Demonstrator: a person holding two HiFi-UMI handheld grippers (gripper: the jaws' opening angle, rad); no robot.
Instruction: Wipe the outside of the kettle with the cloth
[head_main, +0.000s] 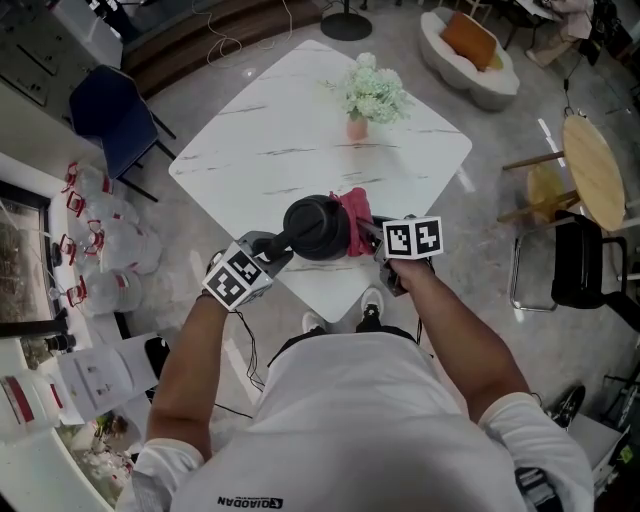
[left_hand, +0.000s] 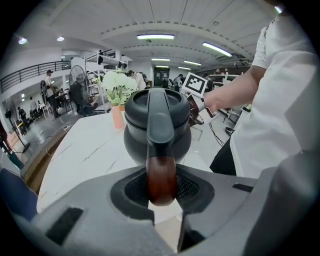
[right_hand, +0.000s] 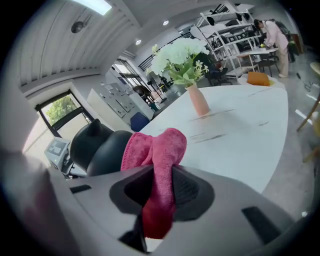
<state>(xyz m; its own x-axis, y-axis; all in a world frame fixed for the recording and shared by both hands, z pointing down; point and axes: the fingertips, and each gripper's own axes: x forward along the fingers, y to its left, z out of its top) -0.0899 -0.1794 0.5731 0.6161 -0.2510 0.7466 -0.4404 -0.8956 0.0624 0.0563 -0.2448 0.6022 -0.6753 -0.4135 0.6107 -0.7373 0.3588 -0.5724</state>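
Kettle (head_main: 318, 228), black and round, is at the near corner of the white marble table (head_main: 300, 140) in the head view, with my two tools meeting it from either side. I cannot tell whether it stands on the top or hangs just off it. My left gripper (head_main: 278, 250) comes in from the left along the kettle's handle. My right gripper (head_main: 372, 236) is at the kettle's right side, with the pink cloth (head_main: 355, 208) bunched between it and the dark wall. A vase of pale flowers (head_main: 372, 95) stands farther back on the table, well apart from the kettle. In the left gripper view my jaws are clamped on the brown wooden end of the handle (left_hand: 161, 172), which runs straight between the pads. The kettle sits upright beyond them with its lid on top, and the marker cube (left_hand: 195, 84) of my other tool shows past its right shoulder. In the right gripper view my jaws are closed on the cloth. One fold hangs down between the pads, and the rest bulges above them and lies against the kettle's side at the left.
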